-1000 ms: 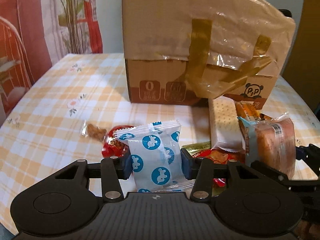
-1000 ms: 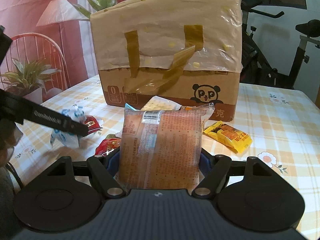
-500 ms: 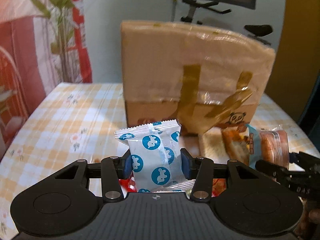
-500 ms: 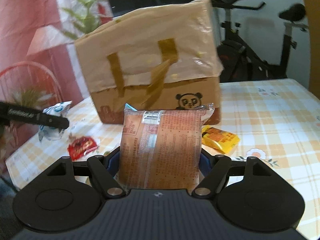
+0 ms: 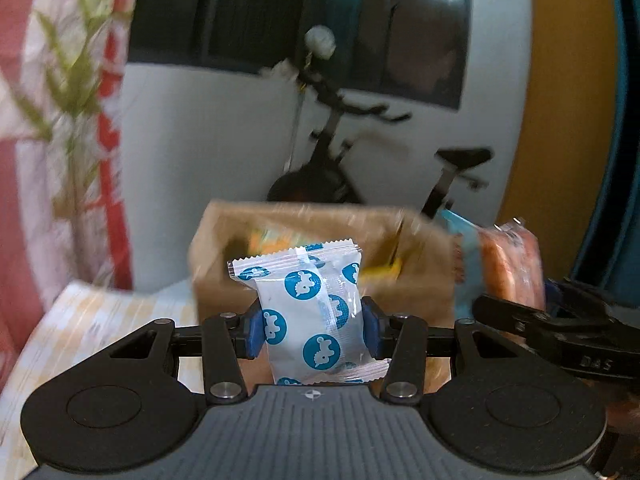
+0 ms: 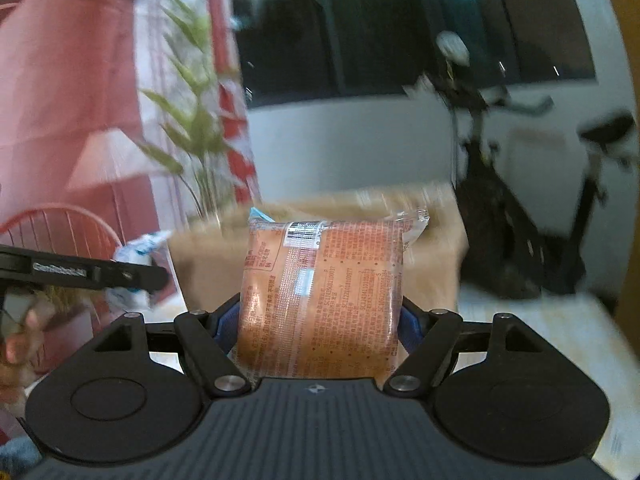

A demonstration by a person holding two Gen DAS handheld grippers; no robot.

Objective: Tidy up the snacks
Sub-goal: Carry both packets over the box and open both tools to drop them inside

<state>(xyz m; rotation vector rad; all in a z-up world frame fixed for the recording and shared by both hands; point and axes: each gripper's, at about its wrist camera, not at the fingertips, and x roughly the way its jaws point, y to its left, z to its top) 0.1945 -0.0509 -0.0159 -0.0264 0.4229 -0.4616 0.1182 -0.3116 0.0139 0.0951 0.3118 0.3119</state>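
My left gripper (image 5: 312, 326) is shut on a white snack packet with blue dots (image 5: 310, 300), held high in front of the open top of the brown cardboard box (image 5: 224, 256). Yellow and orange packets show blurred inside the box. My right gripper (image 6: 320, 322) is shut on an orange wrapped cake packet (image 6: 320, 296), held above the same box (image 6: 200, 264). The orange packet also shows at the right of the left wrist view (image 5: 508, 264), and the left gripper with its packet at the left of the right wrist view (image 6: 136, 250).
The checked tablecloth (image 5: 92, 320) lies below the box. An exercise bike (image 6: 520, 216) stands behind the table, a plant (image 6: 192, 136) and red-and-white curtain at the left. Both views are motion-blurred.
Both grippers have risen with their packets from table level to above the box's rim. The box's open top has come into view; the loose snacks on the table have dropped out of sight.
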